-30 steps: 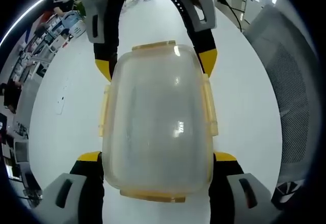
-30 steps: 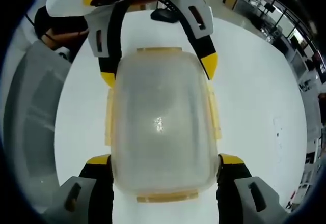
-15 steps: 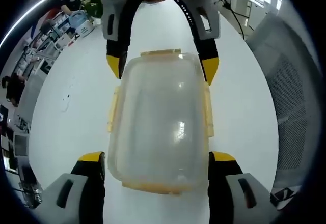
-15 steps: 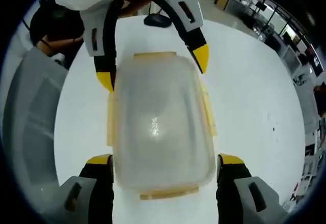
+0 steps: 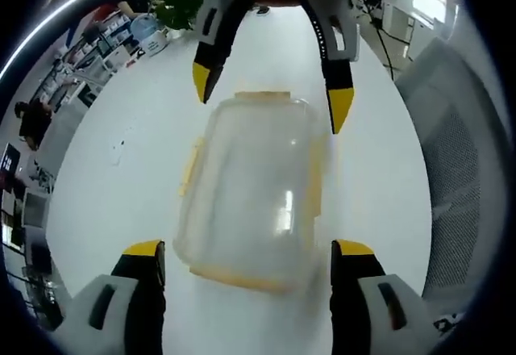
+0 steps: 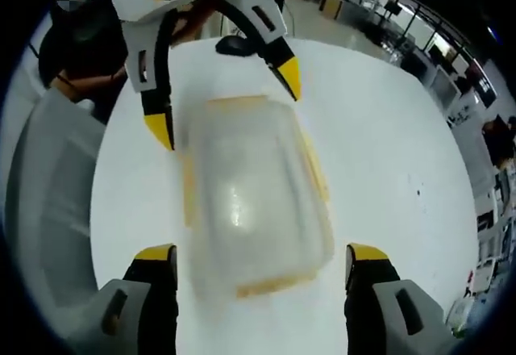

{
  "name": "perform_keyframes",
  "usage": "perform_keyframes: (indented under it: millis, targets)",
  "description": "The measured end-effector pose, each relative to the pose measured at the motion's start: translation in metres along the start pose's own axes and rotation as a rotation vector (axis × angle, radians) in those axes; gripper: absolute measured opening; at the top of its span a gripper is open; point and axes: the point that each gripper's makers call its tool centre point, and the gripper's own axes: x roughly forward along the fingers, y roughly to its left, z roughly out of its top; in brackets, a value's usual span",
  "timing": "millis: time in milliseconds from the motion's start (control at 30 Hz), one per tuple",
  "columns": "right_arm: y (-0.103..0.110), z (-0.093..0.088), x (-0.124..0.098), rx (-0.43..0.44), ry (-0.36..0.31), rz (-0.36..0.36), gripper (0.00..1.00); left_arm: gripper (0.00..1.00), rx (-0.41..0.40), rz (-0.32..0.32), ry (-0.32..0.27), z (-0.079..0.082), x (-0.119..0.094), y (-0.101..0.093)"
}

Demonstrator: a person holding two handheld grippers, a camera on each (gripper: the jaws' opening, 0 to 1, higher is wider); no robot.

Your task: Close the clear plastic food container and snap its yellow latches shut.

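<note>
Clear plastic food container with yellow latches (image 5: 248, 190) sits lid-on upon the round white table (image 5: 113, 210), between two facing grippers

In the left gripper view, the left gripper (image 5: 246, 250) stands wide open, holding nothing, its yellow-tipped jaws flanking the container's near end without touching; the right gripper (image 5: 274, 101) opposite is likewise spread and empty at the far end. The right gripper view shows the container (image 6: 254, 198) blurred, its side latches lying against the walls
</note>
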Motion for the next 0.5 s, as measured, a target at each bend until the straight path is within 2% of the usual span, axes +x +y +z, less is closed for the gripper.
perform_keyframes:
  millis: [133,500]
  targets:
    - [0.005,-0.006,-0.006,0.017,0.004,-0.016,0.87,0.86,-0.007,0.008,0.013,-0.006,-0.003,-0.006]
    - [0.030,-0.018,-0.018,0.056,-0.021,-0.037,0.88,0.86,-0.044,0.028,-0.006,-0.004,-0.015,-0.021]
